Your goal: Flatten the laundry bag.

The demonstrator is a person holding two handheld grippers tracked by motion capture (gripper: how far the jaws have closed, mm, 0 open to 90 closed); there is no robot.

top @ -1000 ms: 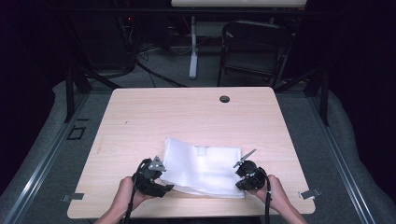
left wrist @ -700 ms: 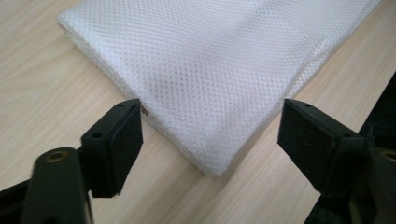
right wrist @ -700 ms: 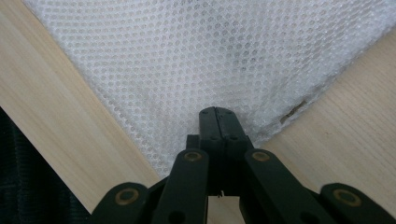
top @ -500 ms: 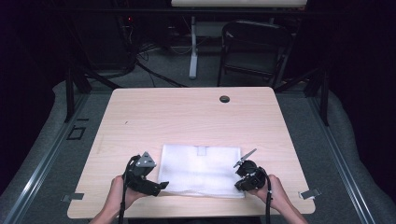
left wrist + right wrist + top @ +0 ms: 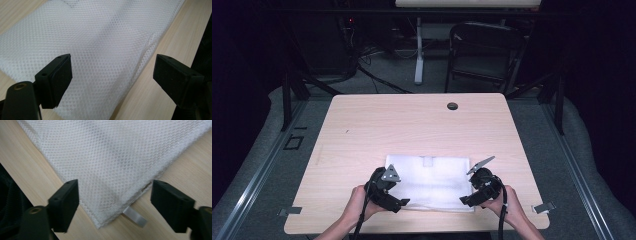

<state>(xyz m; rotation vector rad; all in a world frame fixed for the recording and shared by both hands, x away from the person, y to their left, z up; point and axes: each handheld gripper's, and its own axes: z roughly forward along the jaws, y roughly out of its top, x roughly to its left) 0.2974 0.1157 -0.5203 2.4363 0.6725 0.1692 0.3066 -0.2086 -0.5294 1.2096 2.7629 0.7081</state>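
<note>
Mesh cloth (image 5: 432, 182) flat on bench (image 5: 412, 130), near edge. My left tool (image 5: 110, 75) & right tool (image 5: 113, 202) both apart, jaws just opening, nothing clamped. Risk: corner tab (image 5: 135, 217) snags jaw on pull-back, drags fold crooked.

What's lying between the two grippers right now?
The white mesh cloth, flat on the table, spans from left gripper to right gripper, per the high view.

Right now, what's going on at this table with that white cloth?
A person holds a hand-held gripper in each hand at the near corners of a white mesh cloth lying flat on the wooden table. The left hand-held gripper and the right hand-held gripper have both just been opening; their jaws now stand apart, the cloth between them but not pinched. It seems to have just been let go.
</note>
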